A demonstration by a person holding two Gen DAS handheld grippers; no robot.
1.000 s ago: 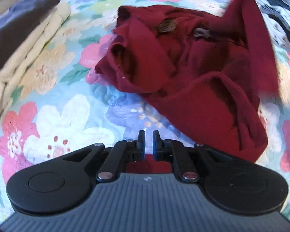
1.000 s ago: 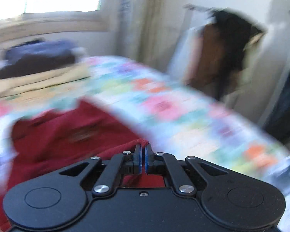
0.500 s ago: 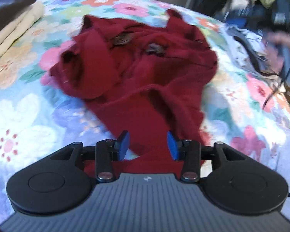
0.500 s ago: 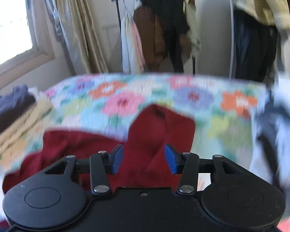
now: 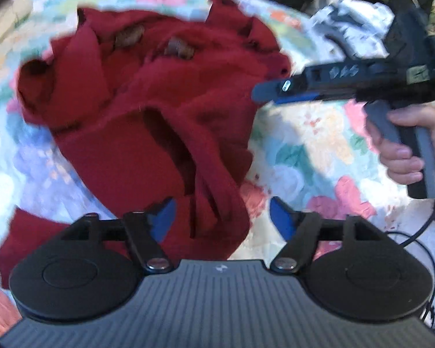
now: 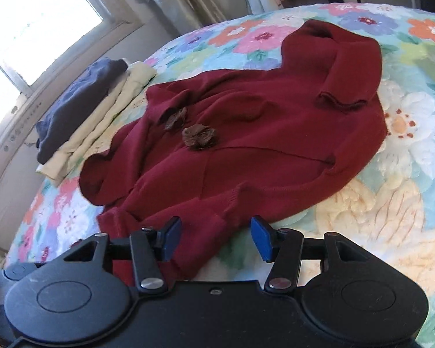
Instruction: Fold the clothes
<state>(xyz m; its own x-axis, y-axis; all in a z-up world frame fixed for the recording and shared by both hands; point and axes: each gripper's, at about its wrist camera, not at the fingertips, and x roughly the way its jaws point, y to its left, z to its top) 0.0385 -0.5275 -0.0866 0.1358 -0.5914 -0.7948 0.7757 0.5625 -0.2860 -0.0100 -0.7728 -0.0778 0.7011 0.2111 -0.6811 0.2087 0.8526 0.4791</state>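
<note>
A dark red knit sweater with two brown fabric flowers lies crumpled on the floral bedspread. It also shows in the left wrist view, blurred. My left gripper is open and empty, just above the sweater's near hem. My right gripper is open and empty over the sweater's near edge. In the left wrist view the right gripper hovers at the sweater's right side, held by a hand.
Folded dark blue and cream clothes are stacked at the bed's far left edge under a window. A heap of other clothes lies at the bed's far right. Curtains and hanging garments stand behind the bed.
Both grippers were shut on the sweater a second ago; they let go and opened wide. The sweater dropped onto the bed. The right gripper swung down toward the sweater.
</note>
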